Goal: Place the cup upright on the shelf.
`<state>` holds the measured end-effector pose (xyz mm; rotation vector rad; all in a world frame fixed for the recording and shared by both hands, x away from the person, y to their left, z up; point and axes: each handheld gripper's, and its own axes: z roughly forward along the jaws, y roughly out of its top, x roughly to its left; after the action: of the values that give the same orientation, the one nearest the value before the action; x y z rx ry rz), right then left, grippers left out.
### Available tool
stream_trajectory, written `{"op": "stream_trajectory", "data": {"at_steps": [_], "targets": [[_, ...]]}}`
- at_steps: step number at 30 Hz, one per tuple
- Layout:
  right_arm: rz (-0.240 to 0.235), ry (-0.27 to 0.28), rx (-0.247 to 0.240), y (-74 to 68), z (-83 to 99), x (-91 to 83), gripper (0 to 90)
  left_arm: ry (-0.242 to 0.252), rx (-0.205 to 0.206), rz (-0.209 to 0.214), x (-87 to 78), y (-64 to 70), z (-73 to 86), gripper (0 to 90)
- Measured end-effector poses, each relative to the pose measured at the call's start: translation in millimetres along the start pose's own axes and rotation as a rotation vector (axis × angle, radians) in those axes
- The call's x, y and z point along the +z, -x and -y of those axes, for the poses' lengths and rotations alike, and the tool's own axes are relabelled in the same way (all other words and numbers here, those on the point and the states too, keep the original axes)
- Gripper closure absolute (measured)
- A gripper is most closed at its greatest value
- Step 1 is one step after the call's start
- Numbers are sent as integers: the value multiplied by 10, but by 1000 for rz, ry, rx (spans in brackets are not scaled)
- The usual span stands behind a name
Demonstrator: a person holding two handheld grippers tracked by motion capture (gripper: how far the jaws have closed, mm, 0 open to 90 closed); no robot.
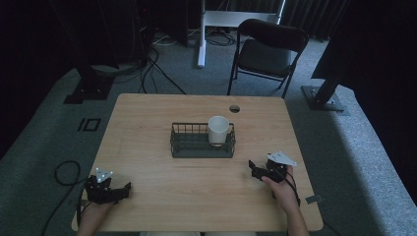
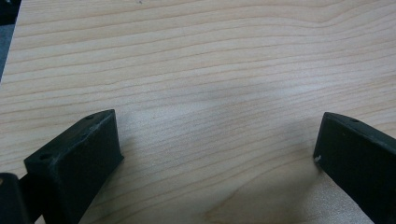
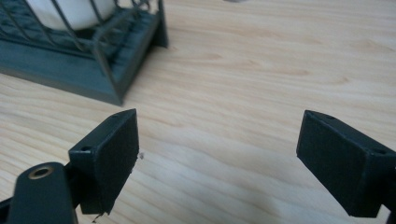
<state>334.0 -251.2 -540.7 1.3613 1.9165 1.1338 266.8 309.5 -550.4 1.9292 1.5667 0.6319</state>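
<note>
Centrally on the table point(image 1: 147, 123), a white cup point(image 1: 218, 130) is seen upright in the right end of a wire basket point(image 1: 187, 145). It is placed ahead and left of the right gripper point(image 1: 256, 169), well apart from the left gripper point(image 1: 120, 189). Both jaws are spread wide, nothing held.

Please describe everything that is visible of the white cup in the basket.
The white cup is a plain cup that looks like paper or plastic, wider at its open rim than at its base. It stands upright, mouth up, in the right end of the dark wire basket, near the back right corner, and rises above the basket's rim. It looks empty, but the inside is not clear. In the right gripper view its lower wall shows behind the wires. No gripper touches it.
</note>
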Motion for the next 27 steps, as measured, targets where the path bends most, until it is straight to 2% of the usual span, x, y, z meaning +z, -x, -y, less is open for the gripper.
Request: {"op": "stream_trajectory", "data": {"at_steps": [6, 9, 14, 27], "targets": [[31, -30, 26, 109, 67, -48, 127, 0, 0, 0, 0, 0, 0, 8], [65, -65, 30, 204, 121, -101, 127, 0, 0, 0, 0, 0, 0, 7], [95, -87, 49, 307, 151, -158, 127, 0, 0, 0, 0, 0, 0, 8], [144, -182, 68, 459, 235, -233, 128, 0, 0, 0, 0, 0, 0, 8]]}}
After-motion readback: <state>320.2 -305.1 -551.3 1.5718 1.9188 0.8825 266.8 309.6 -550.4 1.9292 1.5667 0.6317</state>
